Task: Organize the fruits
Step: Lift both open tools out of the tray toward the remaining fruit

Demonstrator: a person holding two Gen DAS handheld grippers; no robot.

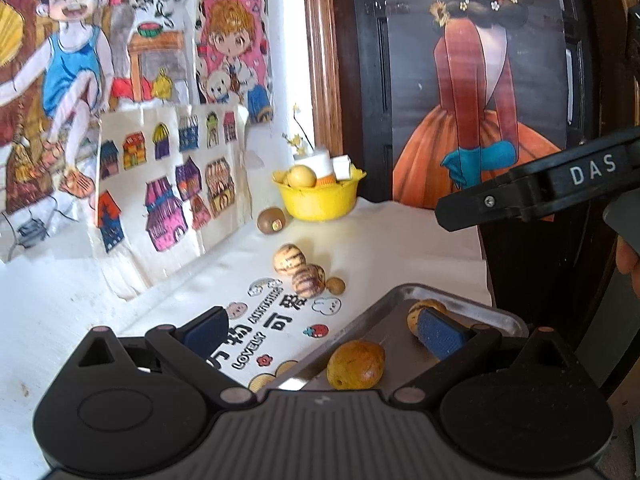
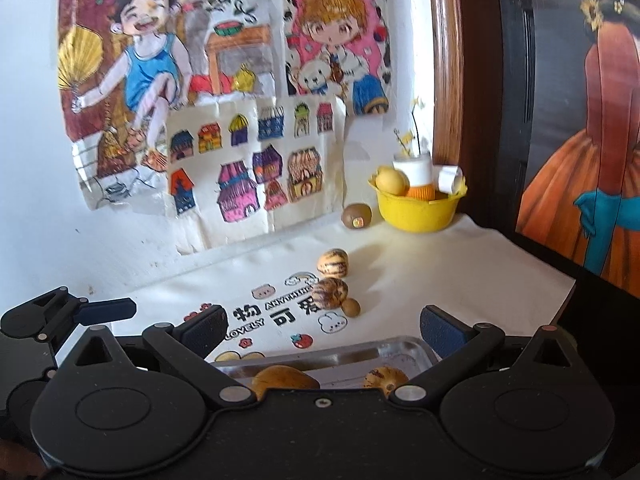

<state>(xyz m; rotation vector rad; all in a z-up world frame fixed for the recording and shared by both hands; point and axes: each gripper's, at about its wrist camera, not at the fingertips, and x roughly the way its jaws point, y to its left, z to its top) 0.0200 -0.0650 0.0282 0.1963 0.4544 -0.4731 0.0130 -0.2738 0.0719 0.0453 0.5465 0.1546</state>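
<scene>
Both grippers are held low over the near edge of a white printed cloth (image 2: pixel 420 264), and both sets of blue-padded fingers are spread wide with nothing gripped. The left gripper (image 1: pixel 324 330) spans the near left corner of a metal tray (image 1: pixel 472 306); the right gripper (image 2: pixel 324 330) is seen above the same tray (image 2: pixel 400 346), its far rim lying between the fingers.

Two fruits are already lying in the tray: a plain orange-brown fruit (image 1: pixel 356 365) at the near side, and a striped fruit (image 1: pixel 420 312) farther right, partly hidden behind the left gripper's right pad (image 1: pixel 440 332). In the right wrist view both are largely covered by the gripper body.

Out on the cloth, beyond the tray, three fruits are clustered: a far striped fruit (image 2: pixel 333 263), a near striped fruit (image 2: pixel 329 293) close to it, and a small brown round fruit (image 2: pixel 352 307) touching the latter's right side. Farther back, a kiwi (image 2: pixel 357 216) with a sticker is set just left of a yellow bowl (image 2: pixel 416 210). The bowl is filled with a yellow fruit (image 2: pixel 391 181), a white and orange container and white paper, with a flowering sprig rising behind.

Coloured drawings (image 2: pixel 256 160) are propped against the white wall at the far left. A dark framed picture of a figure in an orange skirt (image 1: pixel 476 80) stands at the right.
</scene>
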